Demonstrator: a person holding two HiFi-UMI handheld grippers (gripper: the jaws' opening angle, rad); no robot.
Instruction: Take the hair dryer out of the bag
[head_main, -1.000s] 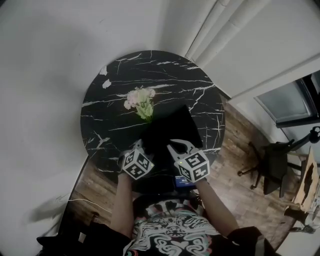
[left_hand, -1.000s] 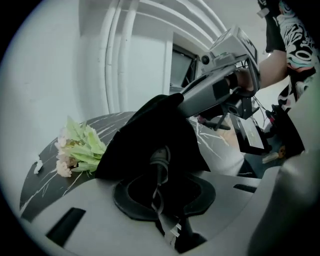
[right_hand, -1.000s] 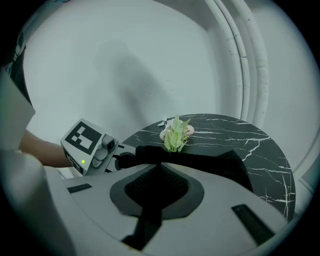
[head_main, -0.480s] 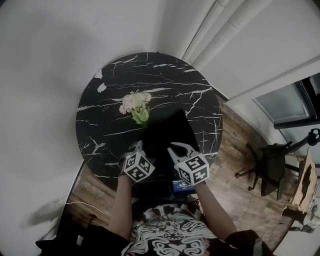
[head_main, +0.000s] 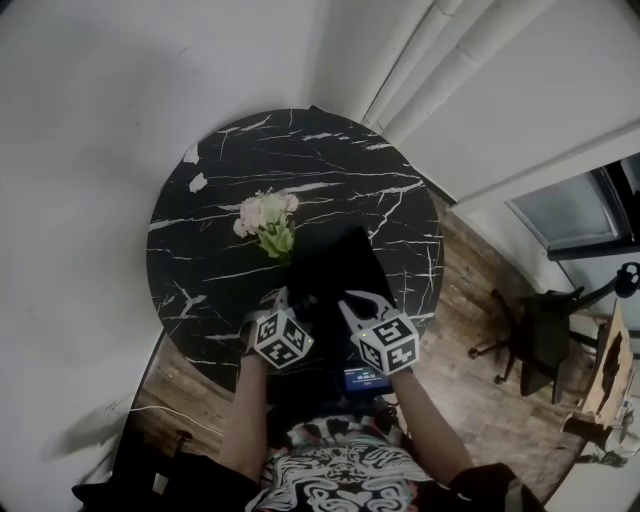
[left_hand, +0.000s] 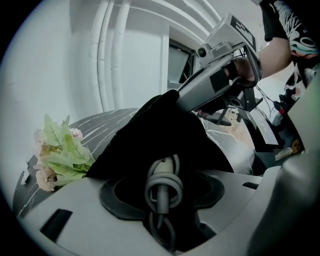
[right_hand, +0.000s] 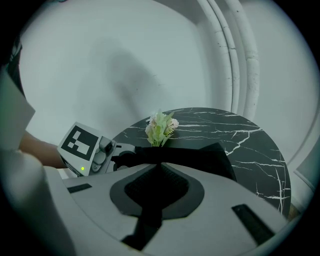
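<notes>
Hair dryer: only a coiled grey cord (left_hand: 162, 192) shows, poking from the mouth of the black bag (head_main: 335, 265). The rest lies hidden in the dark cloth.

The left gripper (head_main: 287, 300) has its jaws spread wide. They have just been opening, and the cord stands in the gap between the pads with neither pad pressing on it.

The right gripper (right_hand: 159, 172) is closed tight on a fold of the bag's rim, at the right of the mouth, and holds that edge up in a peak.

Both tools sit at the bag's near end, side by side, a bare forearm behind each.

The bag lies on a round black marble table (head_main: 230, 210), toward its near edge.

Just beyond the bag's far left corner lies a small bunch of pale flowers (head_main: 265, 222).

To the right of the bag, off the table, are a wood floor (head_main: 480, 400) and a dark chair (head_main: 545, 335).
</notes>
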